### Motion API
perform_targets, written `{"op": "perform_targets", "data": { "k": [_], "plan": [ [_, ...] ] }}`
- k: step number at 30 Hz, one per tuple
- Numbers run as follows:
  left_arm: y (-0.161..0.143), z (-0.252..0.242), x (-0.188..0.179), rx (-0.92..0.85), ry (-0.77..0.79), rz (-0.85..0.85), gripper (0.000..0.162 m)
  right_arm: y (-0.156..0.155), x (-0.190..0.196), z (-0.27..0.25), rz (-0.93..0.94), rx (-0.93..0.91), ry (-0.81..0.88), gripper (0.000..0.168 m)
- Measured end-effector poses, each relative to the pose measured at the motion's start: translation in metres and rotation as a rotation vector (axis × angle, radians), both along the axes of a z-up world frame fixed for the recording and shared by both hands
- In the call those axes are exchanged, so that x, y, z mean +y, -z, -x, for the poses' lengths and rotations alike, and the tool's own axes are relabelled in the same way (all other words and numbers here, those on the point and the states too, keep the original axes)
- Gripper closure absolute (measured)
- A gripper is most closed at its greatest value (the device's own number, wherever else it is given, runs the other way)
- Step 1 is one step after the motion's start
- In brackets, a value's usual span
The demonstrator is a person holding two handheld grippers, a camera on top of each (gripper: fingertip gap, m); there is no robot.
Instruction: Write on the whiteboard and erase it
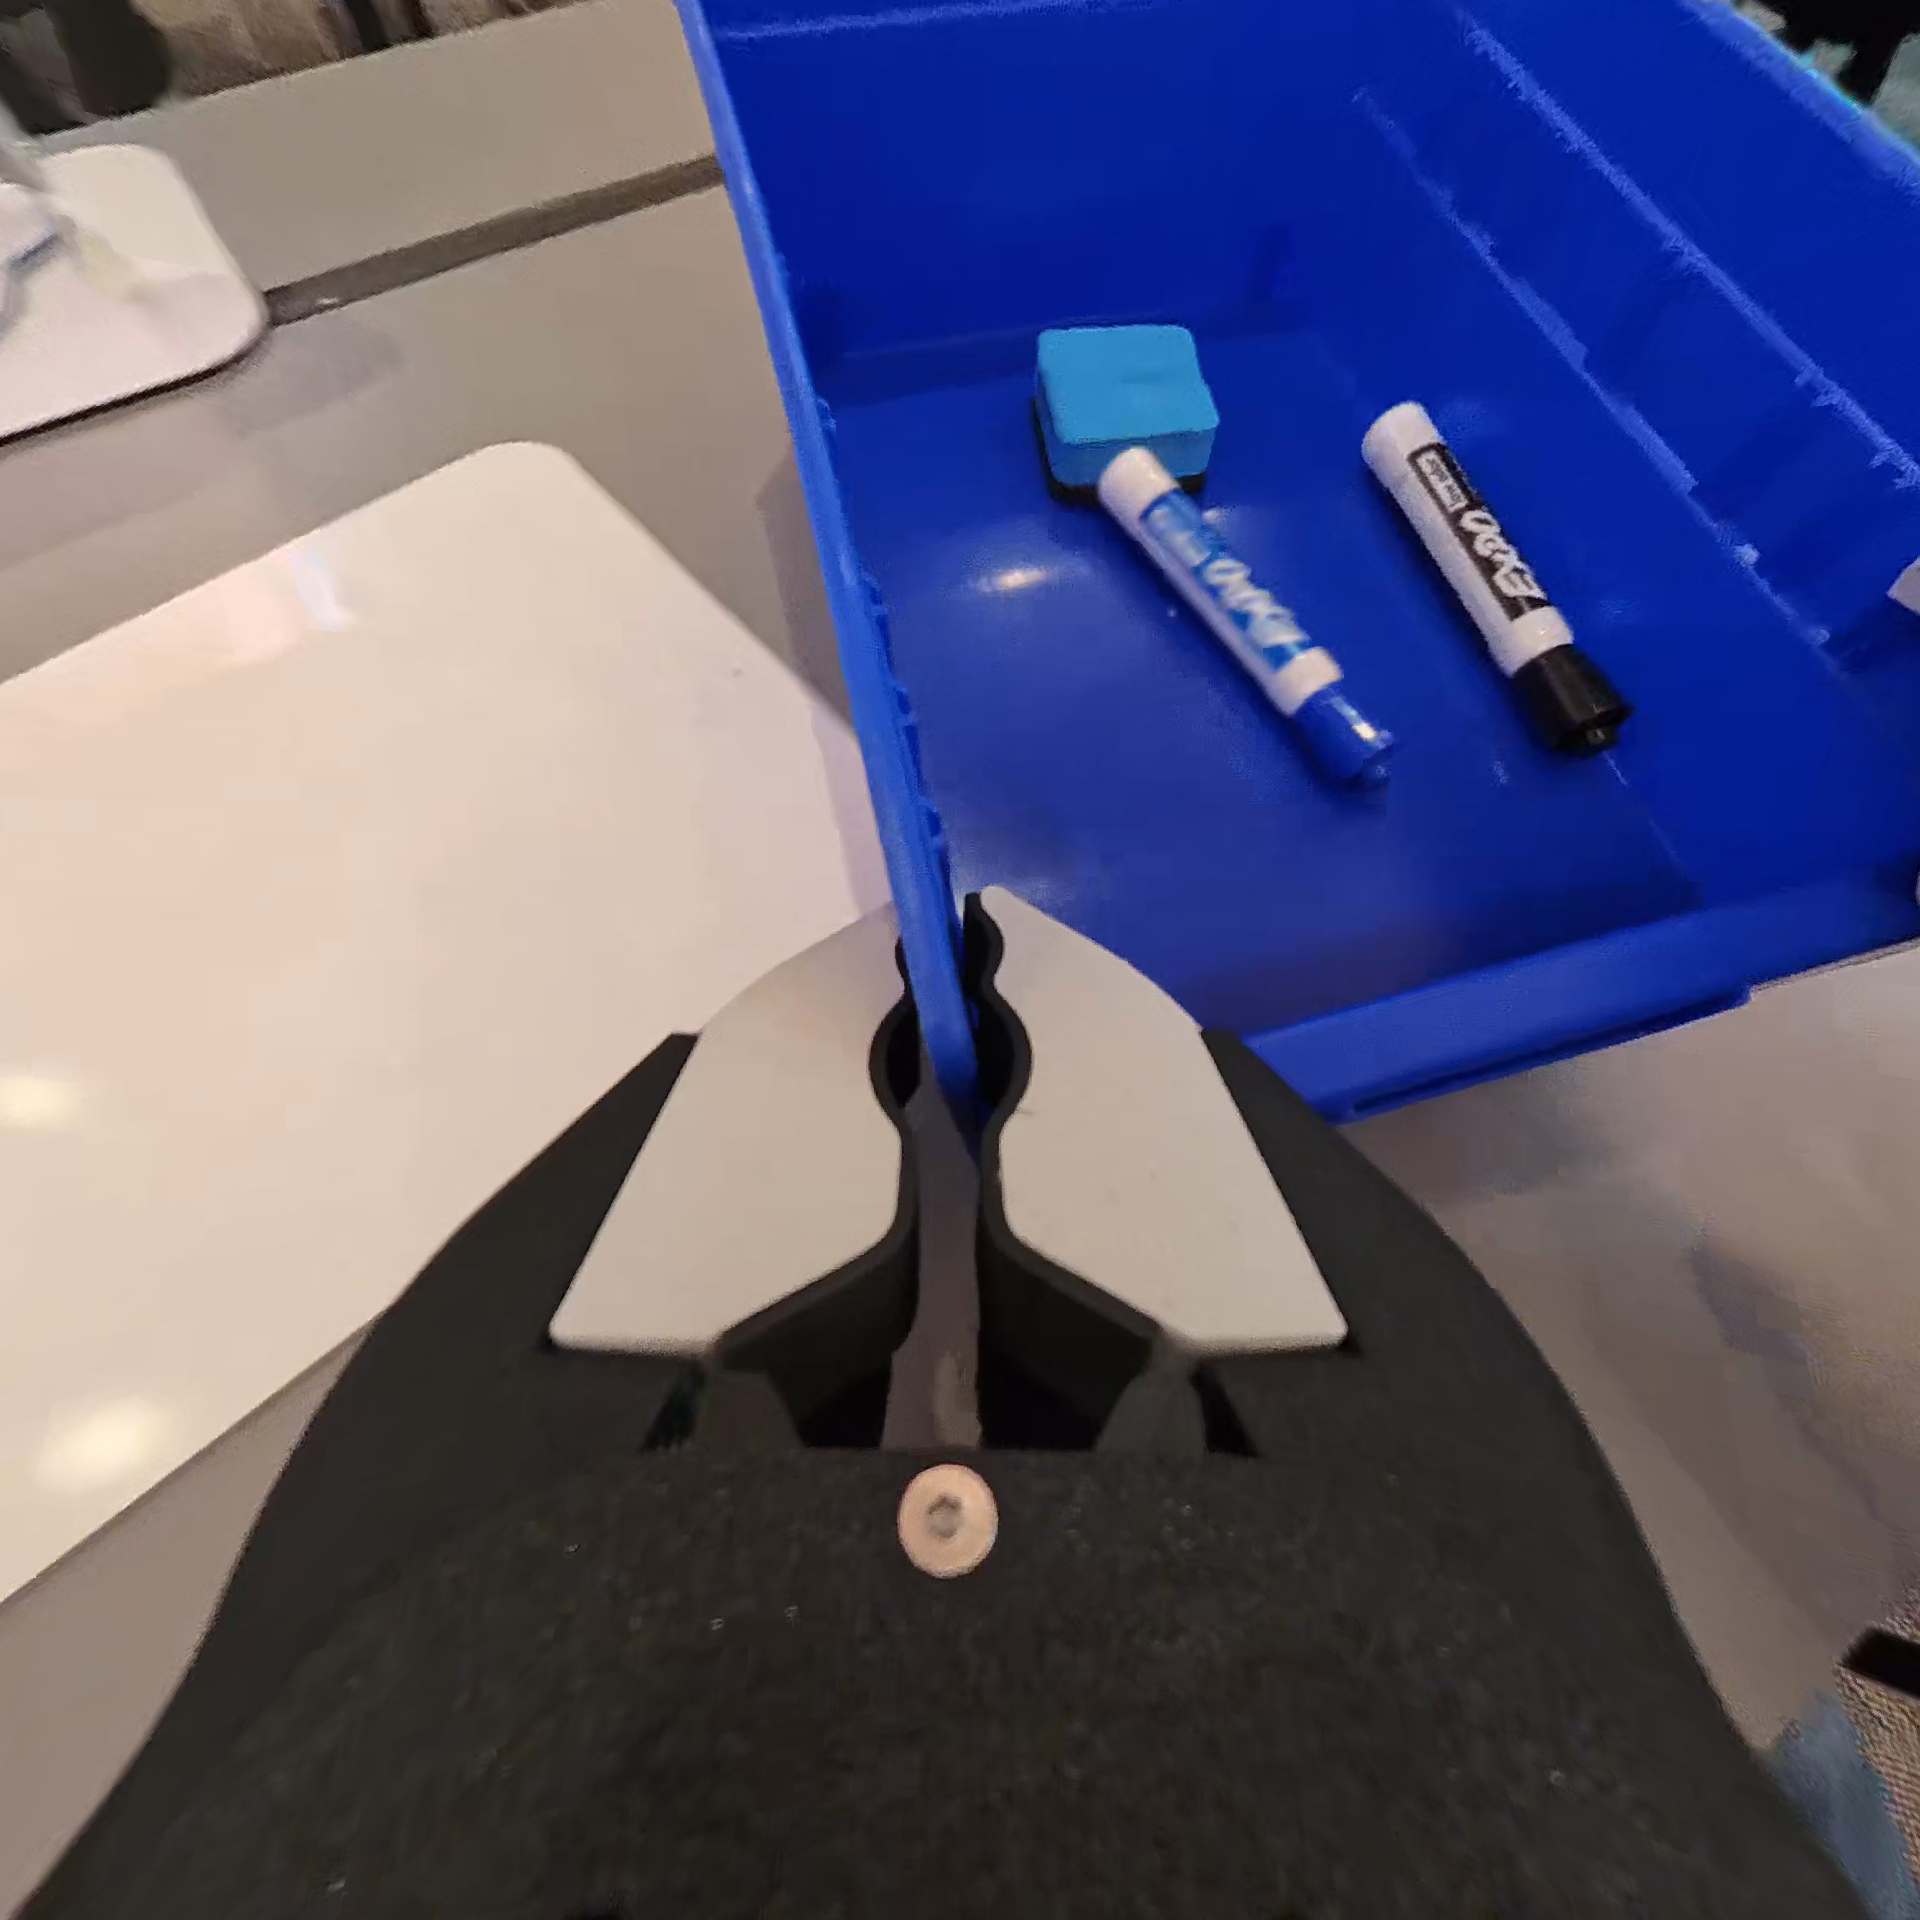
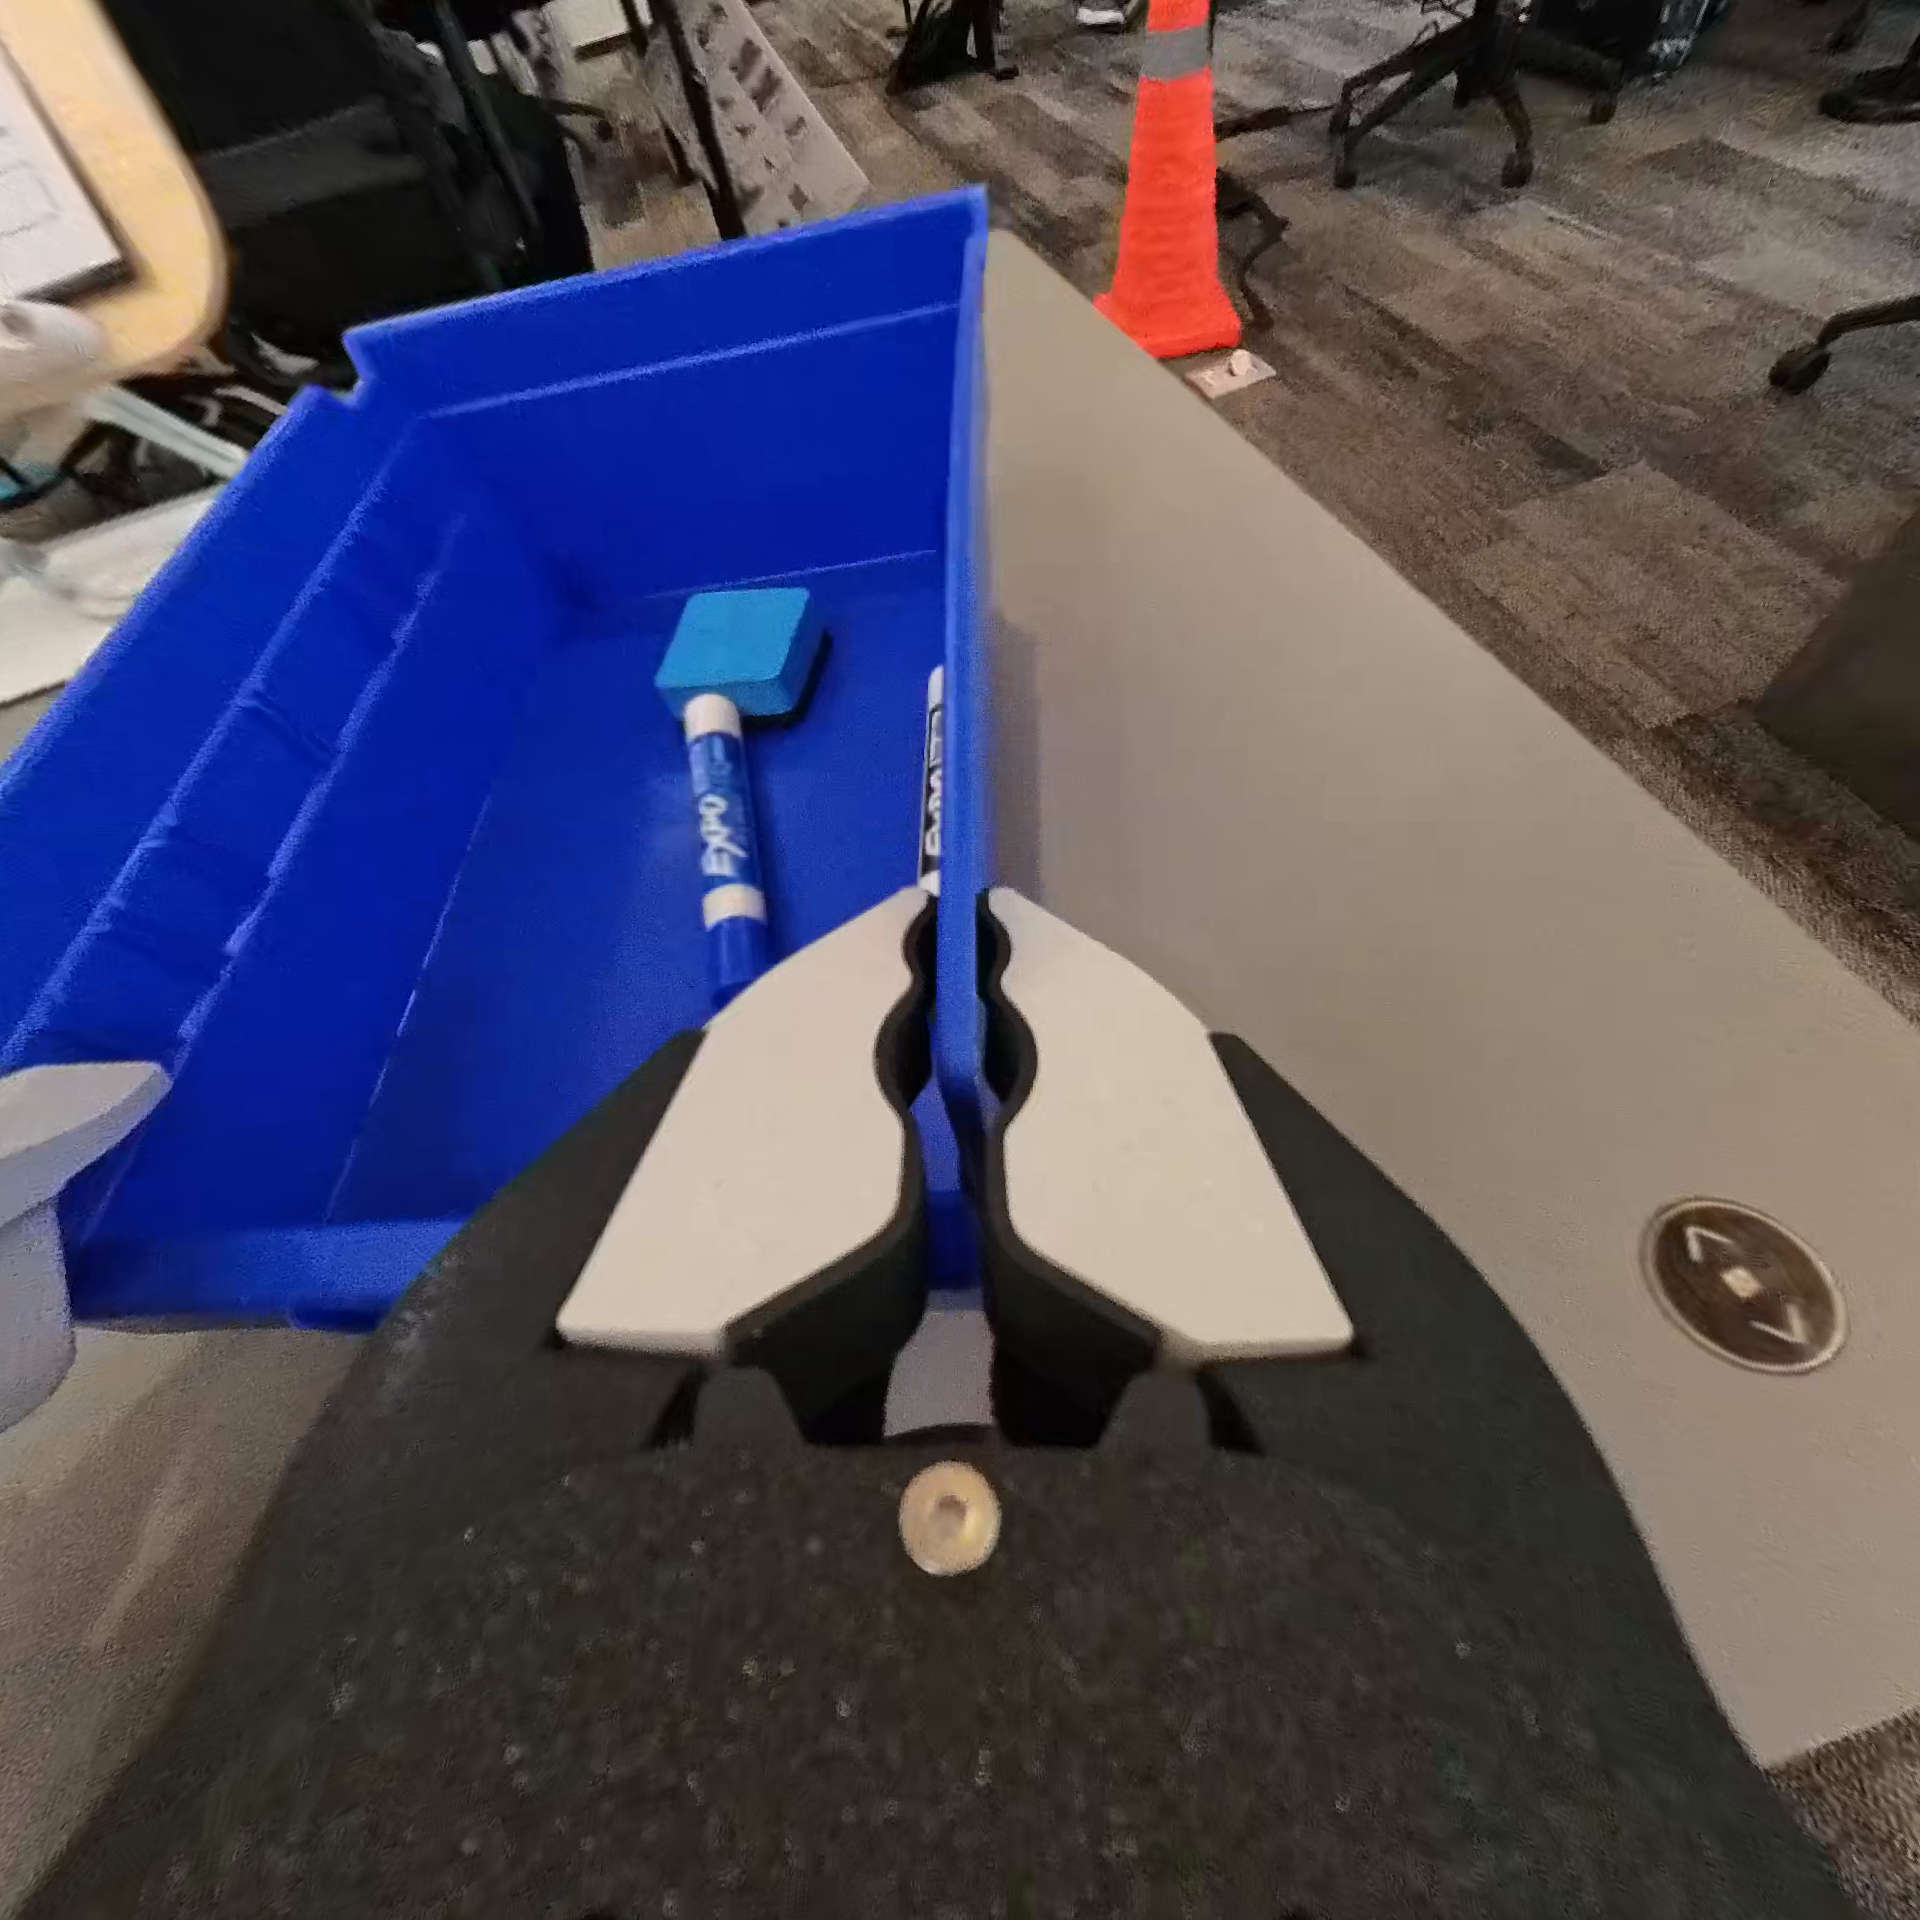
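A blue plastic bin stands on the grey table. My left gripper is shut on the bin's left wall. My right gripper is shut on the bin's right wall. Inside the bin lie a light blue eraser block, a blue marker touching it, and a black marker. The right wrist view shows the eraser, the blue marker and part of the black marker behind the wall. A white whiteboard lies flat left of the bin.
The grey table has a round metal insert at the right. An orange traffic cone and office chairs stand on the carpet beyond the table. A second white board lies at the far left. The left gripper's finger shows at the bin's near left corner.
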State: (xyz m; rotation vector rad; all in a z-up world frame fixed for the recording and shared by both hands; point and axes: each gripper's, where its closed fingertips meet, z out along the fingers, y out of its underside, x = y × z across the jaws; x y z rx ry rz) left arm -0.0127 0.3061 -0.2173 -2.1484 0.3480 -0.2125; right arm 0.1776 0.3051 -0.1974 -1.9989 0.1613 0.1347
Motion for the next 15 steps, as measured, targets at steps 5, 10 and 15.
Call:
{"op": "perform_targets", "data": {
  "k": [5,10,15],
  "plan": [
    [-0.026,0.1,-0.027,0.047,-0.144,-0.045,0.158,-0.026,-0.003,0.1,-0.063,-0.002,-0.141,0.163],
    [-0.024,0.21,-0.061,0.077,-0.326,-0.033,0.159,-0.02,-0.005,0.217,-0.056,0.017,-0.314,0.163],
    [-0.002,0.276,-0.075,0.078,-0.41,-0.008,0.159,0.008,-0.008,0.29,-0.008,0.003,-0.427,0.163]
  ]
}}
